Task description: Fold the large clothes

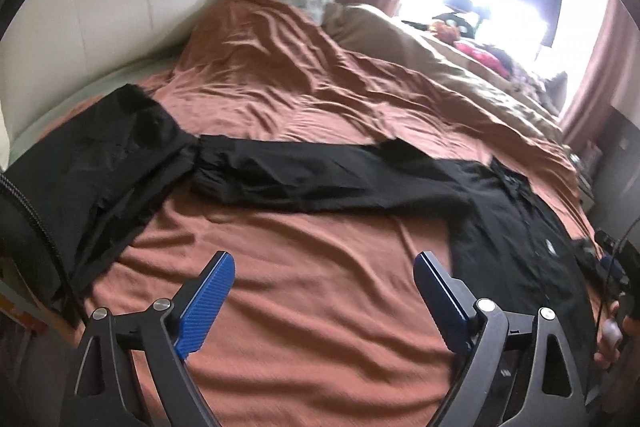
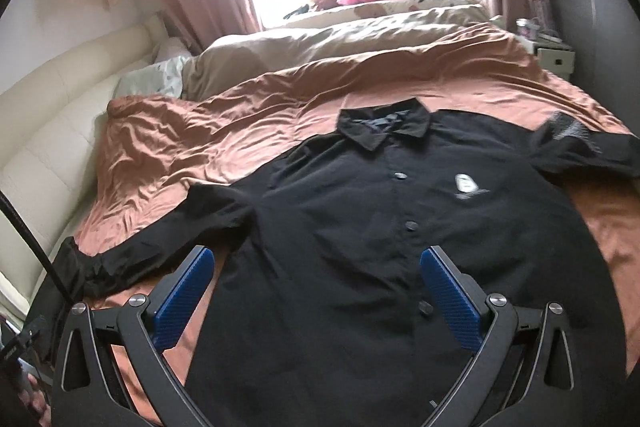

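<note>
My black shirt [image 2: 360, 227] lies flat, front up, on the bed [image 2: 240, 131], one sleeve [image 1: 300, 171] stretched toward the headboard side. It looks thin, limp and light; I'd pinch the cuff. Left tool [image 1: 324, 279] and right tool [image 2: 316, 279] are both spread, empty.
</note>
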{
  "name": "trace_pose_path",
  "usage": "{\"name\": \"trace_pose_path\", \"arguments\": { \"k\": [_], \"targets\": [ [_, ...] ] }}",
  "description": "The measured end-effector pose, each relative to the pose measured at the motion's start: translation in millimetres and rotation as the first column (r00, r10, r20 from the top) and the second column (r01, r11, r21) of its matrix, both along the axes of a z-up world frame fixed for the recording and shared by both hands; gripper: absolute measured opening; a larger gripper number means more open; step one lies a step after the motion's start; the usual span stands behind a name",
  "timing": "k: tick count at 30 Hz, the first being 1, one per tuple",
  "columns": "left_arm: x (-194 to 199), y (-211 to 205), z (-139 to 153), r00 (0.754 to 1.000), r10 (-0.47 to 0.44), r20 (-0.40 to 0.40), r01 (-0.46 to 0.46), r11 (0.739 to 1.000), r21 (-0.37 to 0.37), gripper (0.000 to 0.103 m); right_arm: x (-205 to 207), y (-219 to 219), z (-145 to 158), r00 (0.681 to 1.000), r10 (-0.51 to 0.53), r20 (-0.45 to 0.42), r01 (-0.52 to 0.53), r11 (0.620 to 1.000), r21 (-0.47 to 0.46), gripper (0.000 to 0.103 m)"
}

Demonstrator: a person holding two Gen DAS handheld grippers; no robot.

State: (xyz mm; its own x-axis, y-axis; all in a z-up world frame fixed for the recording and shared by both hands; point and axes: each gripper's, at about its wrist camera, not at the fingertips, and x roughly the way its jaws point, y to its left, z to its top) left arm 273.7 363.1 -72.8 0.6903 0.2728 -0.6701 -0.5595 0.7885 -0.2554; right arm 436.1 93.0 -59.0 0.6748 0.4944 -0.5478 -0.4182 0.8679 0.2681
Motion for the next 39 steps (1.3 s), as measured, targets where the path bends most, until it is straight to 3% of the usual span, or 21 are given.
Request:
{"name": "trace_pose_path", "arguments": {
  "k": [4, 9, 11, 15, 21, 25, 26, 28, 29, 30, 32, 37, 39],
  "targets": [
    [8.8, 36.5, -8.5, 0.998, 0.064, -0.01, -0.064, 0.997, -0.032, 0.09, 28.7, 21.9, -1.7, 0.999, 0.036, -0.005, -0.036, 0.999, -0.03, 0.103],
    [16.9, 82.8, -25.0, 0.984, 0.171, -0.044, -0.175, 0.98, -0.1, 0.089, 63.2, 45.7, -6.5, 0.996, 0.083, -0.04, -0.084, 0.996, -0.038, 0.093],
    [20.5, 100.6, -35.0, 0.976, 0.209, -0.054, -0.214, 0.965, -0.149, 0.089, 79.7, 52.5, -8.4, 0.992, 0.103, -0.066, -0.106, 0.994, -0.039, 0.08],
    [31.6, 121.8, -52.1, 0.962, 0.258, -0.088, -0.27, 0.942, -0.199, 0.089, 106.7, 63.2, -10.0, 0.989, 0.118, -0.092, -0.122, 0.992, -0.034, 0.074],
    [54.9, 144.8, -82.1, 0.941, 0.306, -0.146, -0.333, 0.914, -0.23, 0.087, 142.8, 82.8, -20.8, 0.973, 0.161, -0.167, -0.163, 0.987, 0.0, 0.05],
    [73.1, 158.0, -103.8, 0.922, 0.337, -0.19, -0.376, 0.895, -0.238, 0.072, 166.6, 92.9, -33.6, 0.957, 0.169, -0.235, -0.166, 0.986, 0.034, 0.038],
    [78.2, 161.9, -110.7, 0.916, 0.343, -0.207, -0.388, 0.889, -0.244, 0.062, 172.3, 95.4, -37.4, 0.95, 0.175, -0.257, -0.168, 0.984, 0.052, 0.032],
    [82.0, 165.1, -115.2, 0.907, 0.358, -0.219, -0.405, 0.886, -0.227, 0.052, 185.0, 102.6, -47.3, 0.935, 0.192, -0.298, -0.174, 0.981, 0.084, 0.024],
    [82.6, 164.3, -112.9, 0.906, 0.365, -0.216, -0.407, 0.89, -0.206, 0.044, 189.5, 103.9, -50.6, 0.93, 0.198, -0.311, -0.177, 0.98, 0.095, 0.023],
    [83.5, 164.2, -110.7, 0.909, 0.357, -0.212, -0.398, 0.896, -0.198, 0.027, 194.6, 107.3, -55.0, 0.921, 0.211, -0.328, -0.184, 0.976, 0.112, 0.022],
    [82.8, 165.4, -105.1, 0.926, 0.33, -0.184, -0.367, 0.901, -0.232, 0.01, 204.7, 114.7, -67.0, 0.899, 0.24, -0.368, -0.197, 0.969, 0.151, 0.018],
    [80.9, 154.8, -58.9, 0.957, 0.276, -0.087, -0.289, 0.935, -0.204, 0.006, 228.4, 131.7, -113.3, 0.845, 0.257, -0.468, -0.208, 0.966, 0.156, 0.016],
    [79.8, 147.9, -31.4, 0.966, 0.255, -0.036, -0.258, 0.949, -0.184, 0.006, 234.6, 131.6, -110.5, 0.842, 0.266, -0.47, -0.219, 0.964, 0.154, 0.014]
  ]
}}
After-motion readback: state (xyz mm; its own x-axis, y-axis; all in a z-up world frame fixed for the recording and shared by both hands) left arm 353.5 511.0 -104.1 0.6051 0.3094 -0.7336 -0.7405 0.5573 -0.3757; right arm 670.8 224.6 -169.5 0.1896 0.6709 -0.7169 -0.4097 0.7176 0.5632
